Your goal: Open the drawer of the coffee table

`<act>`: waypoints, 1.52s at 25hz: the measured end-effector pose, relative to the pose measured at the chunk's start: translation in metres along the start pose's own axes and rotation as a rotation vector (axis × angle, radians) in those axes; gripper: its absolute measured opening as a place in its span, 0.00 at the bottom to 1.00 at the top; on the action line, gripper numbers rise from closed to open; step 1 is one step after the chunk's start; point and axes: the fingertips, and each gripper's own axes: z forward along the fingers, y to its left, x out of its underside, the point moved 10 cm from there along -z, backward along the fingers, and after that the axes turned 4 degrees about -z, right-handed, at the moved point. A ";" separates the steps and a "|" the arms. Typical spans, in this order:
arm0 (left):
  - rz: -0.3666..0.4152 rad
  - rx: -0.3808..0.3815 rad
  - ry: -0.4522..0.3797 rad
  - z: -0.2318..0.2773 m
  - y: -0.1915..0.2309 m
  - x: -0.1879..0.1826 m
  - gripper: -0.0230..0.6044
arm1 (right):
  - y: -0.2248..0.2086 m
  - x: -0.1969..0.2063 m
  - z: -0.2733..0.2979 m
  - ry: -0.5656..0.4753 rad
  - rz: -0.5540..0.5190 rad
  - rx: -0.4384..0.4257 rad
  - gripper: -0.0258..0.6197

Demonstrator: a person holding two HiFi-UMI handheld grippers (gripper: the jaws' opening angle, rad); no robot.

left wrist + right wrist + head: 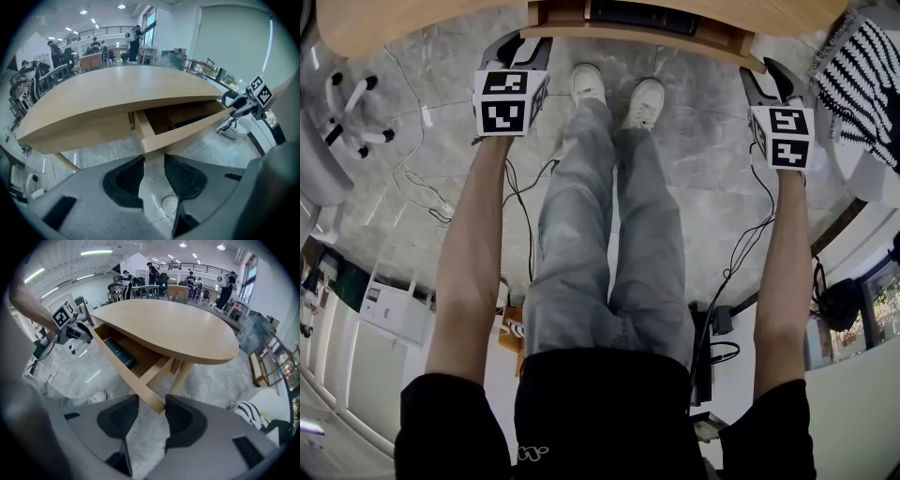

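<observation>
The coffee table (412, 23) has a light wooden oval top (117, 89) (173, 329). Its drawer (647, 36) stands partly pulled out, with a dark flat object (119, 352) (190, 123) inside. My left gripper (153, 161) (517, 47) is shut on the left end of the drawer front (187, 133), the wood sitting between its black pads. At the other end of the drawer front (117, 366), my right gripper (152, 404) (769, 73) grips the corner the same way. Each gripper shows in the other's view: right (243, 104), left (75, 331).
The person's legs and white shoes (619, 94) stand between the two grippers on the grey marble floor. Cables (520, 197) trail over the floor. A black-and-white striped thing (862, 75) lies at the right, a white chair base (356, 112) at the left. People stand far behind the table.
</observation>
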 end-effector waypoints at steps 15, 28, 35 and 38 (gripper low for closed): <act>0.001 -0.020 0.014 -0.015 -0.013 0.020 0.24 | 0.022 0.015 -0.014 0.017 0.010 0.030 0.30; -0.006 -0.035 0.016 -0.023 -0.016 0.023 0.22 | 0.029 0.015 -0.021 0.022 0.001 0.037 0.30; -0.028 -0.046 0.036 -0.037 -0.026 0.045 0.22 | 0.048 0.031 -0.032 0.043 -0.002 0.022 0.30; -0.031 -0.041 0.047 -0.032 -0.025 0.047 0.22 | 0.048 0.033 -0.026 0.058 -0.011 0.024 0.30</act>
